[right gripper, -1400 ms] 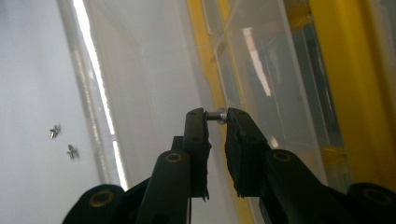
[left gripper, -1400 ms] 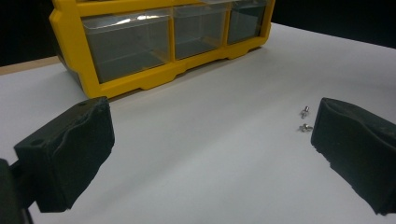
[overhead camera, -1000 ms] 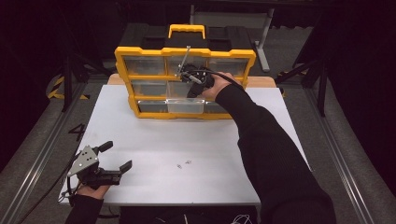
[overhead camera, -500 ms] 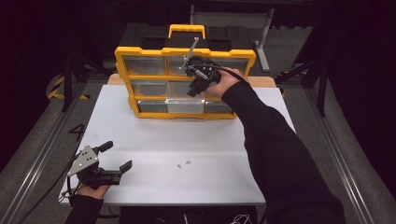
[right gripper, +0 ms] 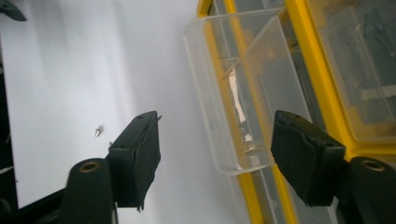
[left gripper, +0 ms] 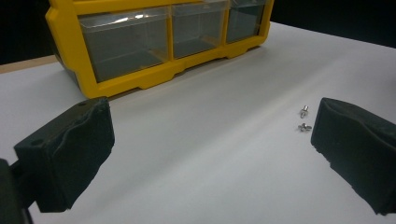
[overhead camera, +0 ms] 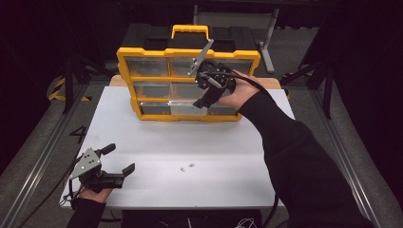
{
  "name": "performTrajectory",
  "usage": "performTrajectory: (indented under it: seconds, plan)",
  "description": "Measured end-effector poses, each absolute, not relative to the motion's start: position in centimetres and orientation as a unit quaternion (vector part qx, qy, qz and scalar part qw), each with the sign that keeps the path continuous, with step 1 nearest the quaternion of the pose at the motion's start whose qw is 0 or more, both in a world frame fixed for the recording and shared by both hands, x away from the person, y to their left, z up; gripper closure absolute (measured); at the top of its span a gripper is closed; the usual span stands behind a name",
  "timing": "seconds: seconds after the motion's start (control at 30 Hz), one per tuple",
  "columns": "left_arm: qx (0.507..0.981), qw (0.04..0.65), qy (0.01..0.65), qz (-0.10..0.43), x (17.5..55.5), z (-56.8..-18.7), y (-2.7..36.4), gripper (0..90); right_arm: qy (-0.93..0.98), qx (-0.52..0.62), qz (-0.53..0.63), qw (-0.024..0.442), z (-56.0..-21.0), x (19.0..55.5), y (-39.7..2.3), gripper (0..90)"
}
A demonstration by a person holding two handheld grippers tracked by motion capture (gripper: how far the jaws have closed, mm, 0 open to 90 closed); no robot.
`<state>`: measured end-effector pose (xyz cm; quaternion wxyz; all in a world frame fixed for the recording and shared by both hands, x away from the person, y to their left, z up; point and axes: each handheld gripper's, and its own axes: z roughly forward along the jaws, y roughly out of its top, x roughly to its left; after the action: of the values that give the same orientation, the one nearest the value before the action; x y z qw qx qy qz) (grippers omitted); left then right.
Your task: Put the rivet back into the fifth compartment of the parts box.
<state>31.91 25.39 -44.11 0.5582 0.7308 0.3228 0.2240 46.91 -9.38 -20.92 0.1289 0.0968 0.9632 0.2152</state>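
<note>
Yellow-framed organizer (overhead camera: 187,51) with clear drawers (overhead camera: 189,109) and black back; white surface (overhead camera: 190,142) before it carries silvery screws (overhead camera: 186,166); both claws' jaws black

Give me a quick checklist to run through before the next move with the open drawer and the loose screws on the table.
1. Clear drawer pulled out of the yellow organizer: ok, bottom middle one juts forward.
2. Right tongs free of the drawer: ok, the jaws have just been opening, nothing between them.
3. Left tongs open and empty: ok, resting at the table's near left corner.
4. Screws in the open: ok, two lie on bare table.
5. Drawer contents: cannot tell, walls glare.
</note>
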Motion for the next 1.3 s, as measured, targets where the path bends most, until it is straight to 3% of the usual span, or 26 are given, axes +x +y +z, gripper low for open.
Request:
performTrajectory:
  seconds: [0.3,1.3]
  plan:
    - [0.732,0.557,0.322,0.223,31.9,-44.1,25.4,0.3,0.964,0.072,0.219,0.132,-22.1,44.8,-8.9,27.8]
    - [0.731,0.558,0.321,0.225,31.8,-44.1,25.4,0.3,0.978,0.055,0.188,0.067,-34.4,42.2,-7.5,26.5]
